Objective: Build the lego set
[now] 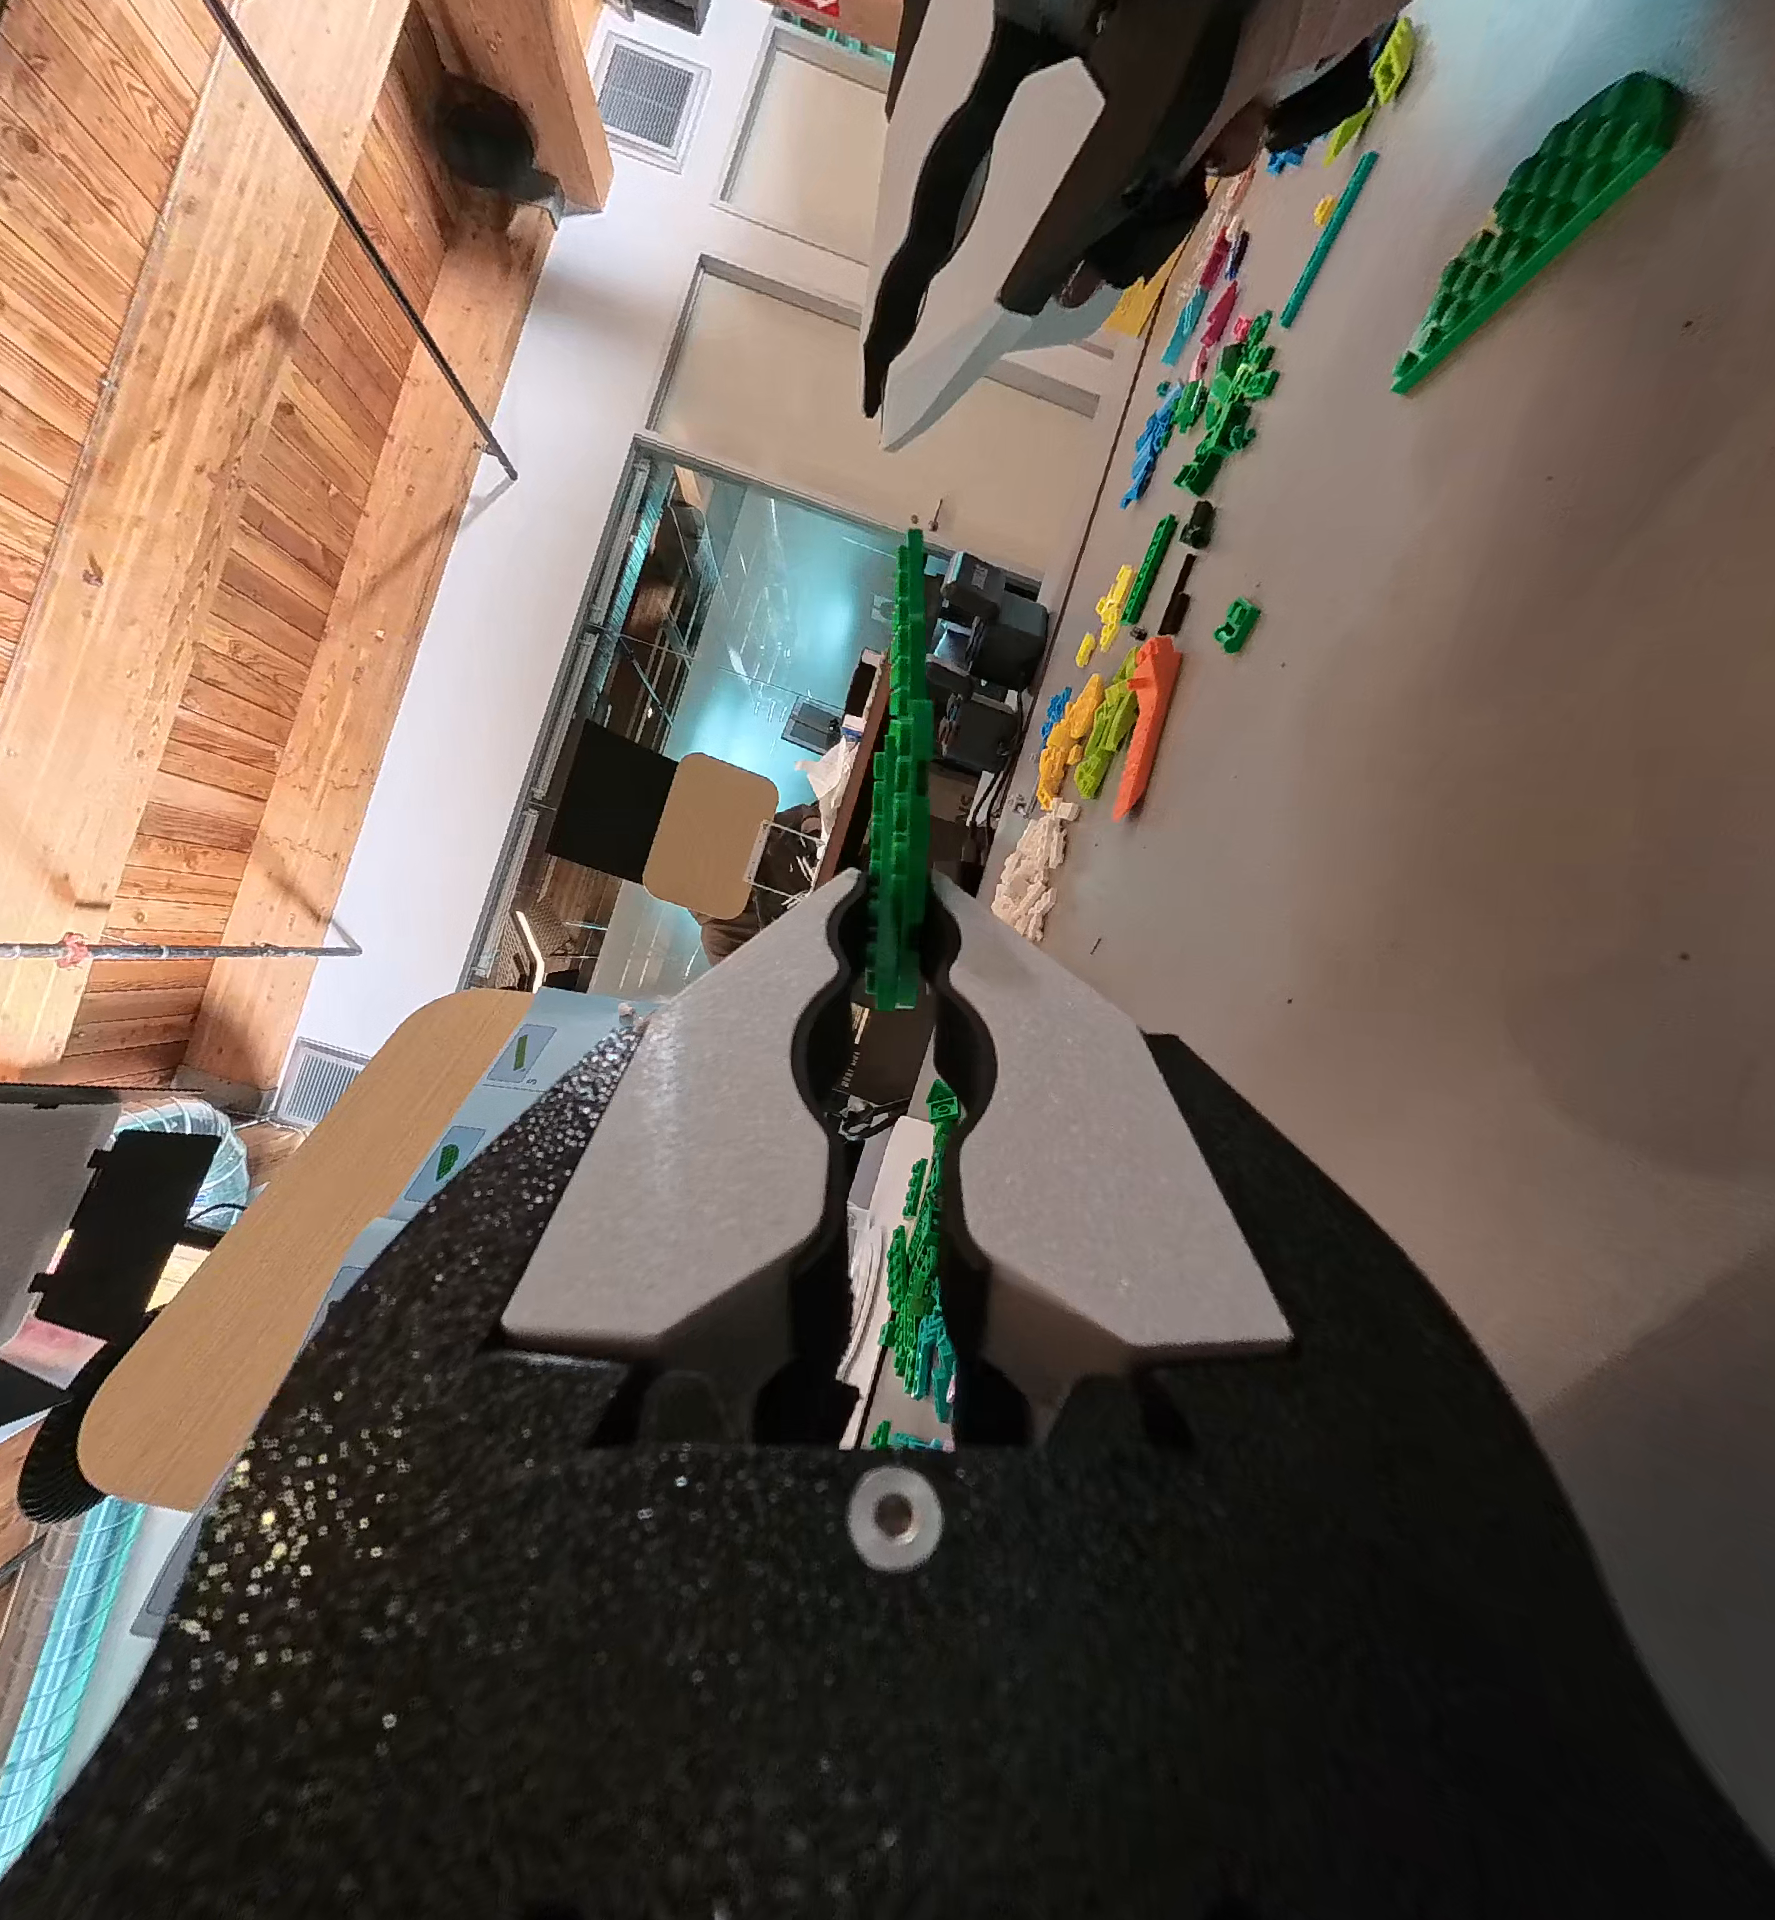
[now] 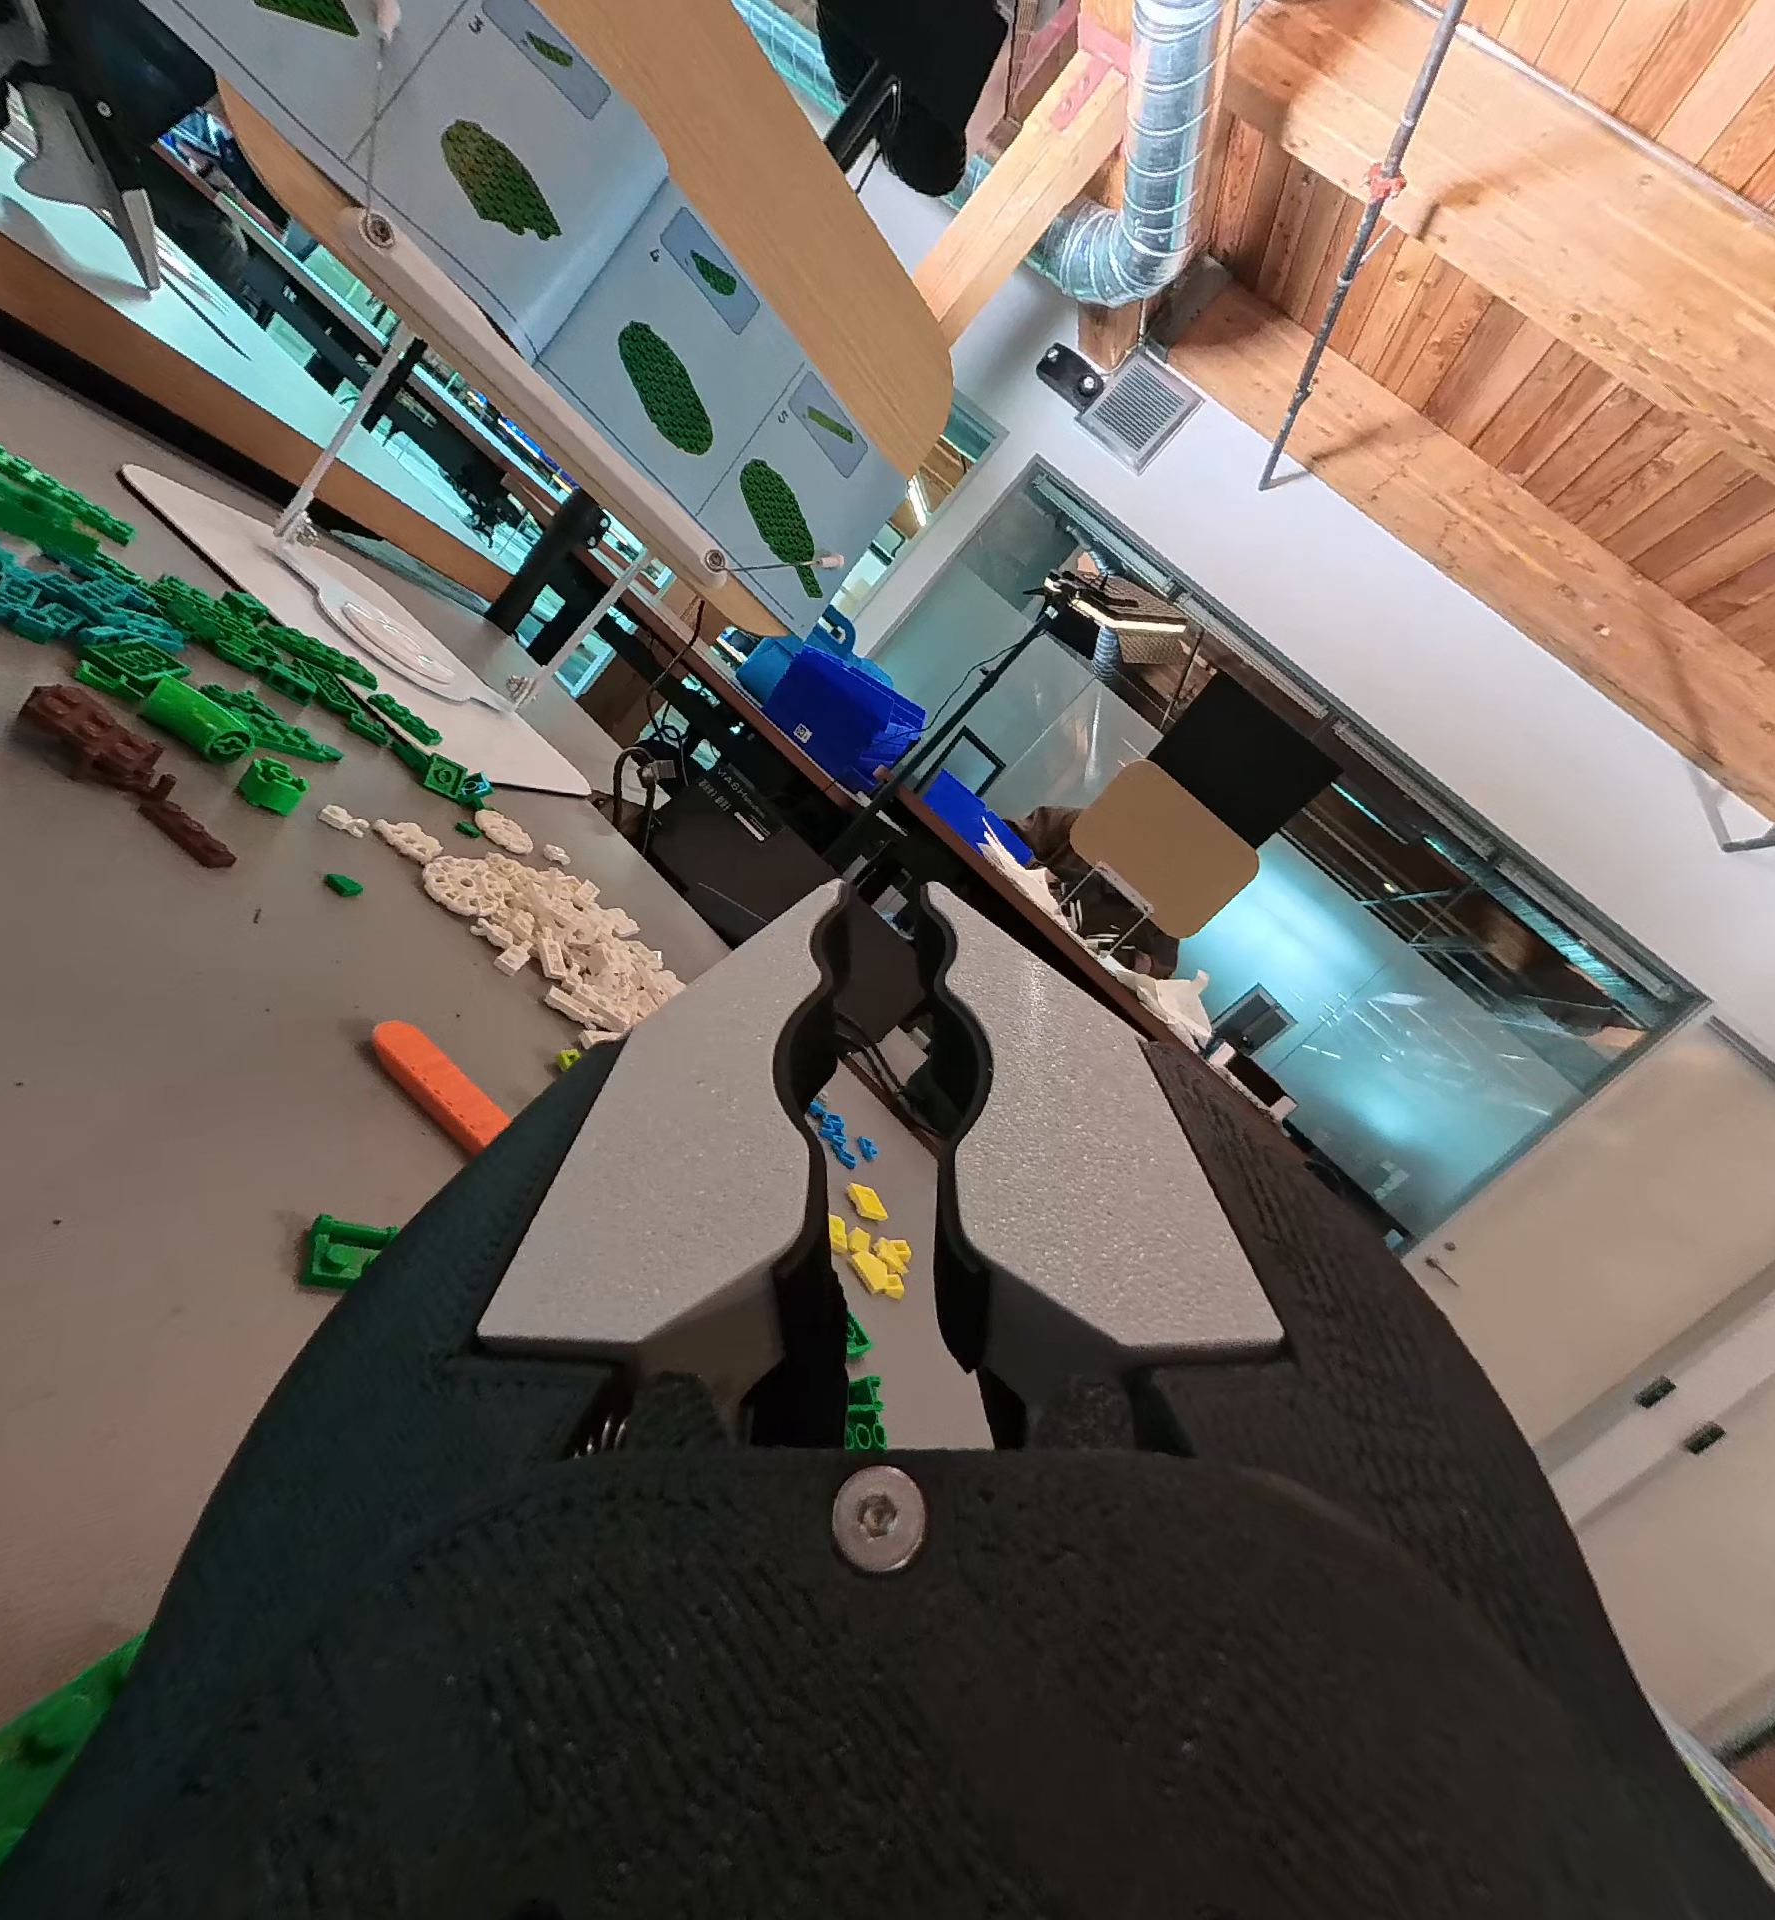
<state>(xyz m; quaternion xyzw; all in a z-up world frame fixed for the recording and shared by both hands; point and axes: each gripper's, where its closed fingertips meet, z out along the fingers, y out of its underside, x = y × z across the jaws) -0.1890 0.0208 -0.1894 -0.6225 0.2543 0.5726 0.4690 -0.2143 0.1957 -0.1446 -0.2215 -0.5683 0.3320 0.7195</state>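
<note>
My left gripper (image 1: 898, 904) is shut on a green studded plate assembly (image 1: 904, 748). It holds the assembly edge-on in the air, and both pads press on the lower end. My right gripper (image 2: 885, 899) has its fingertips a narrow way apart with nothing between them. It hangs above the table's edge. It also shows at the top of the left wrist view (image 1: 888, 405), empty, well above the held plate. A large green plate (image 1: 1548, 218) lies on the grey table (image 1: 1485, 935) and shows at the bottom left of the right wrist view (image 2: 0, 1787).
Loose bricks lie sorted by colour on the table: white pieces (image 2: 561, 925), an orange strip (image 2: 441, 1086), green and teal pieces (image 2: 187, 644), brown pieces (image 2: 93, 738), yellow ones (image 1: 1070, 727). An instruction board on a stand (image 2: 592, 312) leans over the far side. Left tips to right tips: about 20 cm.
</note>
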